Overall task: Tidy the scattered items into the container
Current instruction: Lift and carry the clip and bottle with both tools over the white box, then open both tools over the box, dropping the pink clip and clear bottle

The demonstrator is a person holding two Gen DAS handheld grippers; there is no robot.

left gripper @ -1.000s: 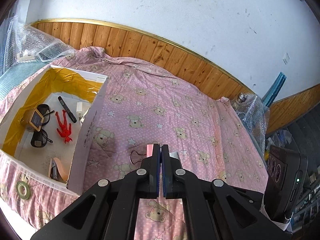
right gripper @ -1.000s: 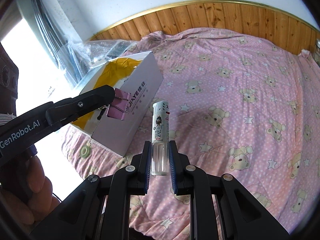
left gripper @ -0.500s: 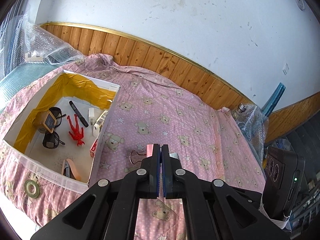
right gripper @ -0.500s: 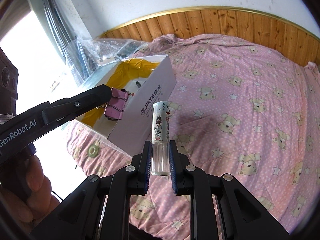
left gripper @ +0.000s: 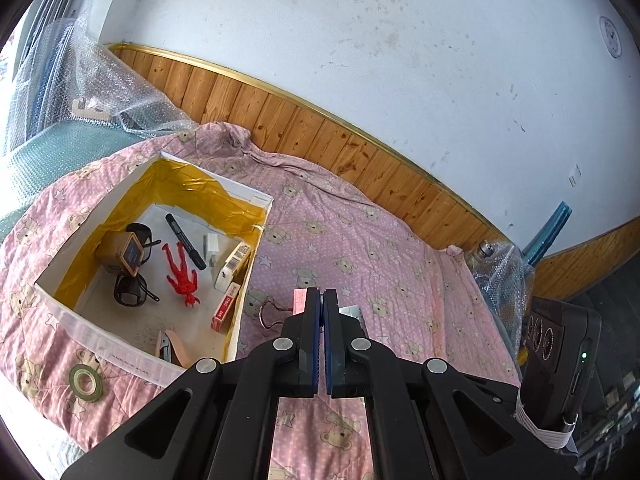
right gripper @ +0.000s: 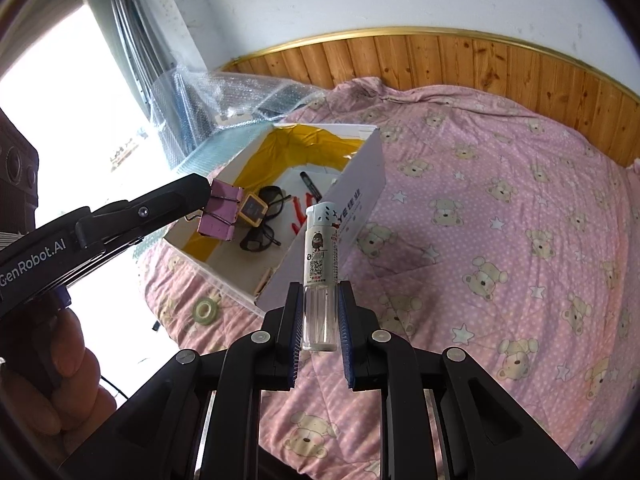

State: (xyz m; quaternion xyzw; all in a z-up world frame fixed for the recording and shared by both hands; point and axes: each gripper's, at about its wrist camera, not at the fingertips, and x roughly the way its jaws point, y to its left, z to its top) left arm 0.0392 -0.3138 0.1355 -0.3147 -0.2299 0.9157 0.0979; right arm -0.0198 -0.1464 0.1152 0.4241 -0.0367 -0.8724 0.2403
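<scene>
Both tools loaded and raised over the bed for carry to the open box: left tool clamps a pink binder clip near its rim, right tool grips the lighter upright by its clear base.

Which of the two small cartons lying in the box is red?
The red carton lying nearest the tongs, against the box wall. The other carton, just beyond it, is white.

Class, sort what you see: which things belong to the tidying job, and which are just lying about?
Job: white cardboard box with yellow lining; pink binder clip in left gripper; clear lighter with white label in right gripper.

Lying about: crumpled bubble wrap; wall clock.
</scene>
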